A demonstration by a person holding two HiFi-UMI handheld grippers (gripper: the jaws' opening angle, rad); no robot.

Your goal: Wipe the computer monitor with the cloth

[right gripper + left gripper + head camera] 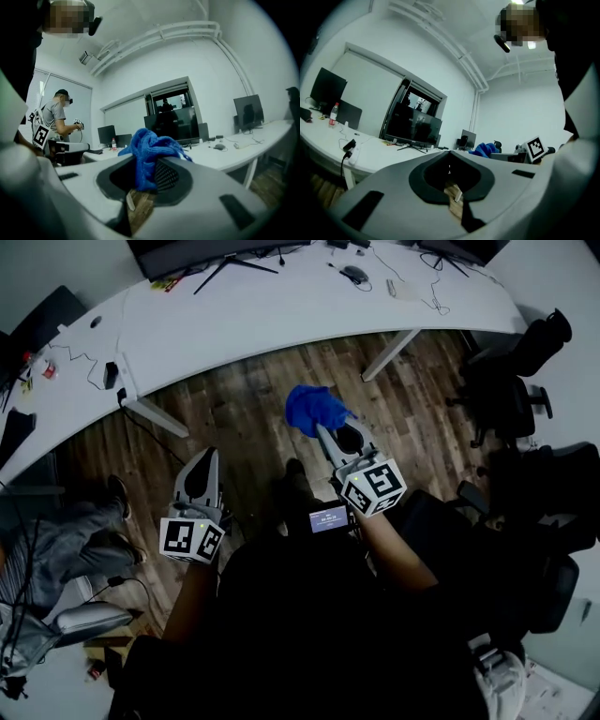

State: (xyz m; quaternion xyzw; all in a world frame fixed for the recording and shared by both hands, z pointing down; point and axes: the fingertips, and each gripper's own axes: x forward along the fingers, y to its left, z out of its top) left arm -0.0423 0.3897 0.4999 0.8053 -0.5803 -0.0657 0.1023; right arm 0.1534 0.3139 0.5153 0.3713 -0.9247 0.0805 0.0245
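Observation:
A crumpled blue cloth (315,409) sticks out of my right gripper (323,432), which is shut on it above the wooden floor; the right gripper view shows the cloth (147,152) pinched between the jaws. My left gripper (202,470) is shut with nothing in it, held lower left of the right one. The dark monitor (211,251) stands at the far edge of the white curved desk (281,310). It appears ahead in the left gripper view as the monitor (415,126) and in the right gripper view as the monitor (171,123).
A mouse (355,275) and cables lie on the desk right of the monitor. Black office chairs (511,395) stand at the right. Another person (56,122) stands at the left of the right gripper view. A seated person's legs (66,531) are at the left.

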